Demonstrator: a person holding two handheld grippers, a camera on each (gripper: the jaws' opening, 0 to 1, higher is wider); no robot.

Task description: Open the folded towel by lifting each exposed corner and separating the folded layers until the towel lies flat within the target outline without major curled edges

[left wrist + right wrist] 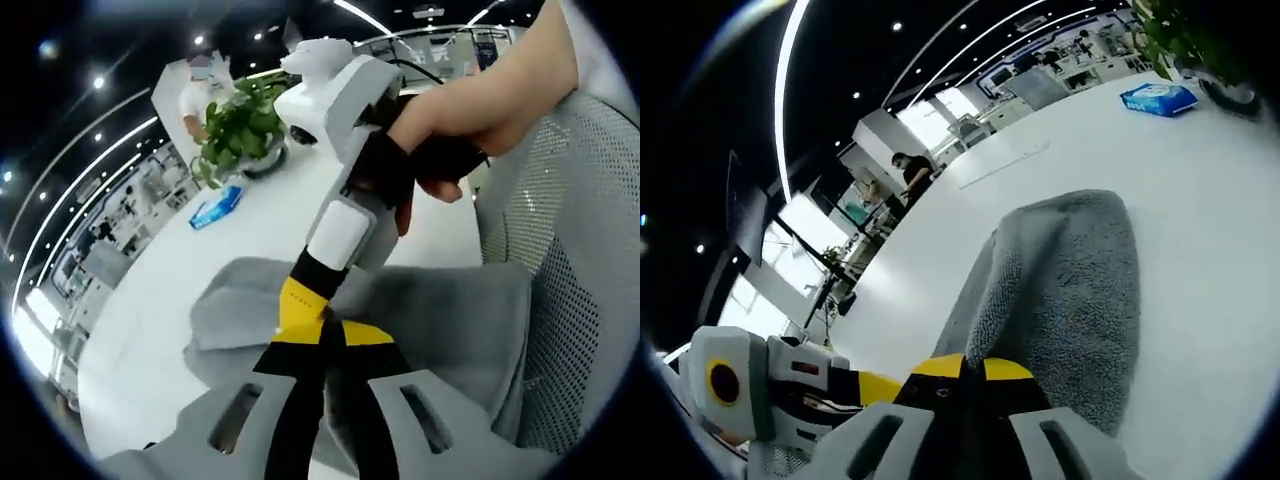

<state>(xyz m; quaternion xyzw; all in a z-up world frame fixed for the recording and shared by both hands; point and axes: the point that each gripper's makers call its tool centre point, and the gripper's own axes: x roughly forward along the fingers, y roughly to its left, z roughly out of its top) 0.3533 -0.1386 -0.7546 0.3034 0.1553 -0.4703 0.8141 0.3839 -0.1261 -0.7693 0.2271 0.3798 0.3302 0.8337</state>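
The grey towel (450, 320) lies folded on the white table (160, 330), and its layers bunch up near the grippers. My left gripper (331, 338) has its yellow-tipped jaws drawn together, shut on the towel's near edge. The right gripper (300, 300) comes down from the upper right in a hand (480, 100), its tip right beside the left one. In the right gripper view the towel (1070, 280) rises as a raised fold from my right gripper (972, 372), which is shut on it. The left gripper's white body (750, 395) sits close at lower left.
A potted plant (240, 125) and a blue packet (215, 208) stand farther along the table; the packet (1158, 98) also shows in the right gripper view. A grey mesh chair back (570, 250) is at the right. People stand far off in the room.
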